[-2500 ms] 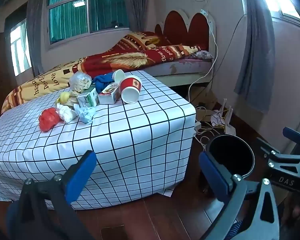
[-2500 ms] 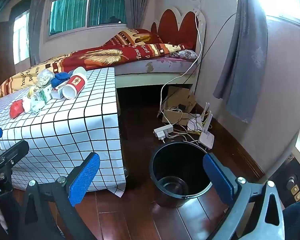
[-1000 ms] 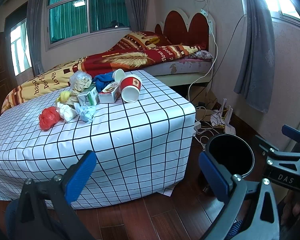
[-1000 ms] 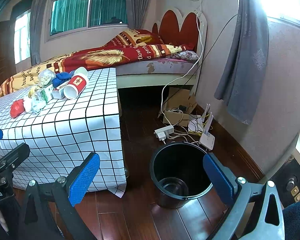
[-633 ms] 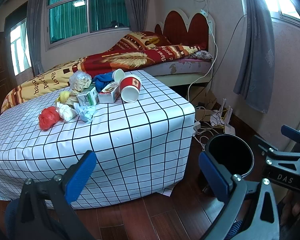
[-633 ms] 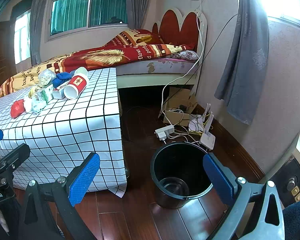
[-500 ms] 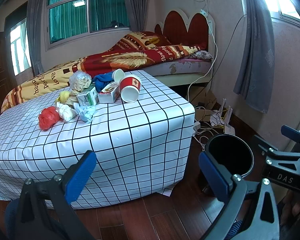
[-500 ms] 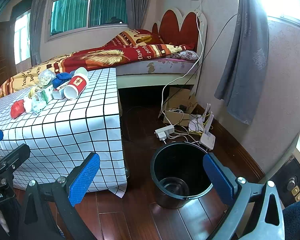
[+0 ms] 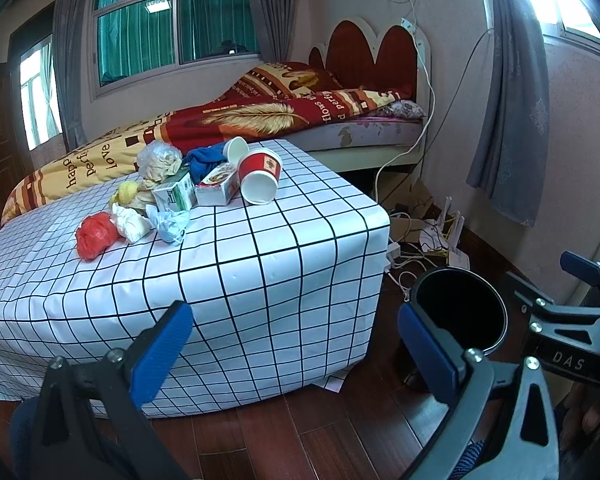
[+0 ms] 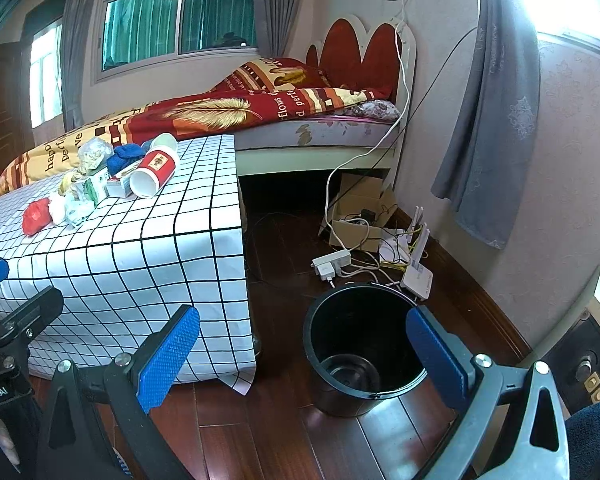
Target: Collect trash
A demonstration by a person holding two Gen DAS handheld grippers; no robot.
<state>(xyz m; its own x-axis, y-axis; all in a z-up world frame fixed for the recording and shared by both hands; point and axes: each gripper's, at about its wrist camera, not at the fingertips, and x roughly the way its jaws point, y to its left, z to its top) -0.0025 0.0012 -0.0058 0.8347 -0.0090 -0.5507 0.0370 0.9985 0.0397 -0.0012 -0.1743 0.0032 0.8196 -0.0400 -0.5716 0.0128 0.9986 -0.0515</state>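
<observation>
"DAS" marks the right hand-held gripper [image 9: 572,320]; both spread, empty. Bedspread [image 9: 100,160] possibly reads "love".

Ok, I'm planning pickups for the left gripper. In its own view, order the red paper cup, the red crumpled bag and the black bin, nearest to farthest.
1. Black bin: on the floor, right beside the left gripper.
2. Red crumpled bag: table's near left.
3. Red paper cup: farther back, lying on its side.
</observation>
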